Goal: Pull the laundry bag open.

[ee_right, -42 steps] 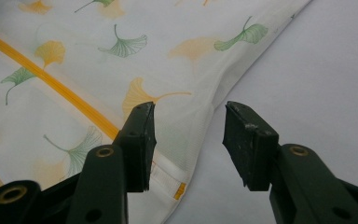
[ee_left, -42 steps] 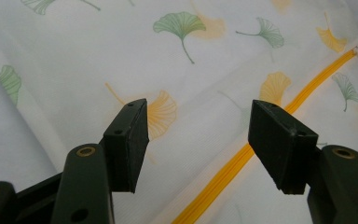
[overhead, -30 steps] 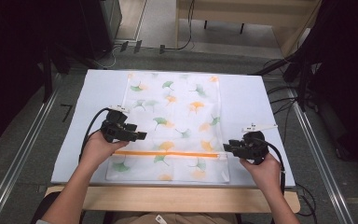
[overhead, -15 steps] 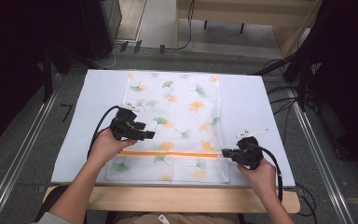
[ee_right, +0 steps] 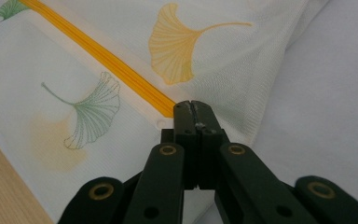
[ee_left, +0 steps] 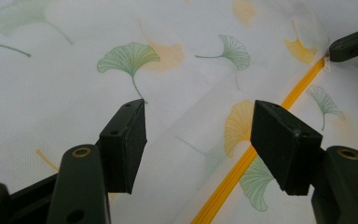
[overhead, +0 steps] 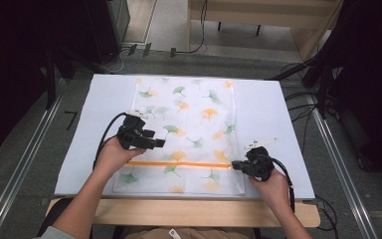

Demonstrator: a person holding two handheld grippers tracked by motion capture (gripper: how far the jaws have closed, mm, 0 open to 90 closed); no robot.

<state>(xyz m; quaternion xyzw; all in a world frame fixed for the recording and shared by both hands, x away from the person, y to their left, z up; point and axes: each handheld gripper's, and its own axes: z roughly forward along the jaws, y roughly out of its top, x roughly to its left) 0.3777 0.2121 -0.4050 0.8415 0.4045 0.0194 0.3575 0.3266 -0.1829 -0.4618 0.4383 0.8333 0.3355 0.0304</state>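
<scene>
We find no text, label, brand name, number or sign that can be read. The pillowcase [overhead: 194,129] carries only a printed pattern of green and orange ginkgo leaves and an orange zipper [overhead: 179,163] across its near end, with no lettering on either. Just beyond the pillowcase's right edge, a small white tag [overhead: 261,143] sits above the right gripper [overhead: 235,165]; whatever may be on it is too small for us to make out.
</scene>
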